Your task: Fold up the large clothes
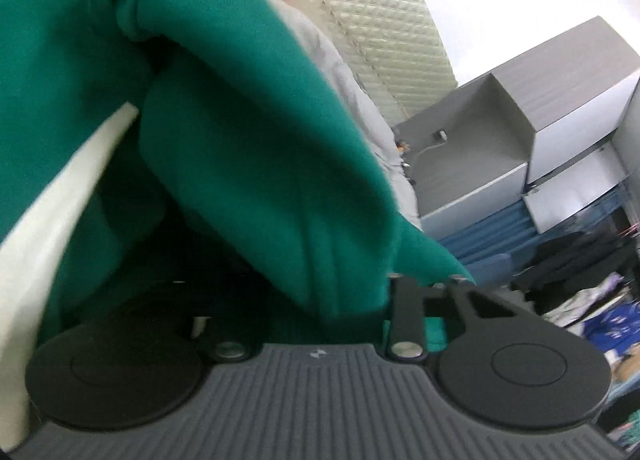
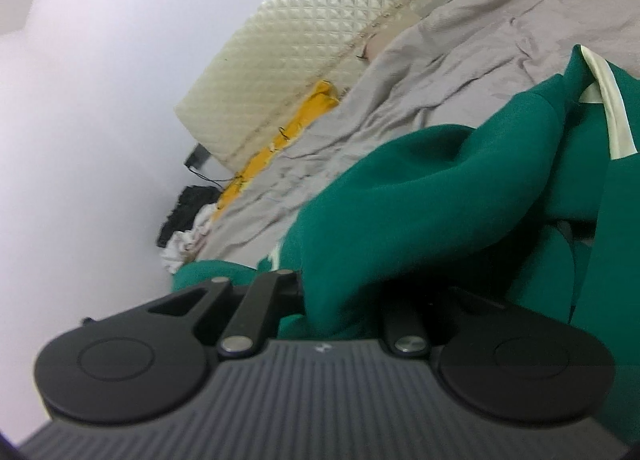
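Observation:
A large green garment (image 1: 240, 120) with a cream-white stripe (image 1: 60, 220) fills the left wrist view and drapes over my left gripper (image 1: 320, 292). Its fingertips are buried in the cloth, and a fold runs down between the jaws, which look closed on it. In the right wrist view the same green garment (image 2: 420, 200), with its white stripe (image 2: 616, 116) at the far right, bunches over my right gripper (image 2: 340, 300). Those jaws stand nearly together, with green cloth pinched between them and the fingertips hidden. The garment rises off a wrinkled grey bed sheet (image 2: 440, 60).
A cream quilted headboard (image 2: 300, 48) stands behind the bed, with yellow fabric (image 2: 280, 128) along its base. Dark and white clothes (image 2: 188, 212) lie by the wall. Beyond the bed are grey cabinets (image 1: 540, 120), blue fabric, and a pile of clothes (image 1: 580, 280).

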`<state>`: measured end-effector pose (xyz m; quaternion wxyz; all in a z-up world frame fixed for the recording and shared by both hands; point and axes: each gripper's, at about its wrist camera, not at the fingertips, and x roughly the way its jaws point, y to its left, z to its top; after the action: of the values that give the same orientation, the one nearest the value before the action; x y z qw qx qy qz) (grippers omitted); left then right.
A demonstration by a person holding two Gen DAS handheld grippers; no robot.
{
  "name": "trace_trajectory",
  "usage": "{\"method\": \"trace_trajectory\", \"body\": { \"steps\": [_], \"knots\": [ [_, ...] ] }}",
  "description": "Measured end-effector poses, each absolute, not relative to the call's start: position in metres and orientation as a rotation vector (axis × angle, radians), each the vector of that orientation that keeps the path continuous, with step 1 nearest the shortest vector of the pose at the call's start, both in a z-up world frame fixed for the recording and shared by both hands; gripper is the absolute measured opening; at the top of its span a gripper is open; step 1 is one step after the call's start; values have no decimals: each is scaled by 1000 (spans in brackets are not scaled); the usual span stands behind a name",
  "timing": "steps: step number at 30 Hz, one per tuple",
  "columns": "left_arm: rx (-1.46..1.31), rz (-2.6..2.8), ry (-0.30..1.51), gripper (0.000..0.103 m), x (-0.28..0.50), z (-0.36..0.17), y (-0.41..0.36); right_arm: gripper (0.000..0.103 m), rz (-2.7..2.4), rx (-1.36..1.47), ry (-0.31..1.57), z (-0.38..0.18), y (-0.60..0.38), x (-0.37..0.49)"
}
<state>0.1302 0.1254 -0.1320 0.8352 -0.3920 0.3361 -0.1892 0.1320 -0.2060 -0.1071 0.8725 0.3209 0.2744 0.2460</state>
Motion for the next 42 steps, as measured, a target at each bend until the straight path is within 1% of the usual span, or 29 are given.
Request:
{"method": "trace_trajectory", "body": {
  "steps": [2,4,8,13,17,22,30,32,37,42],
  "knots": [
    [-768,-385,634,27,117,-117,126,15,506,643,566,-108,-202,131],
    [-741,-383,540,25,100,-102,127,15,512,602,538,-103,-198,124],
    [-726,-373,426,24,65,-78,136,15,552,582,461,-84,-193,102],
    [-693,-407,271,24,1,-43,161,15,614,557,317,-34,-189,64],
    [-683,-435,164,24,-18,5,154,15,642,515,216,18,-189,39],
    [-601,-436,51,24,-32,124,126,15,681,415,113,111,-192,22],
    [-511,-436,-89,24,-73,301,112,15,745,305,-62,278,-199,-8],
    [-478,-444,-126,24,-84,341,109,15,749,281,-113,313,-202,-19],
    [-390,-450,-204,25,-107,428,100,15,766,270,-187,383,-211,-31],
    [-297,-401,-202,25,-104,483,93,15,757,283,-191,418,-209,-5]
  ]
}}
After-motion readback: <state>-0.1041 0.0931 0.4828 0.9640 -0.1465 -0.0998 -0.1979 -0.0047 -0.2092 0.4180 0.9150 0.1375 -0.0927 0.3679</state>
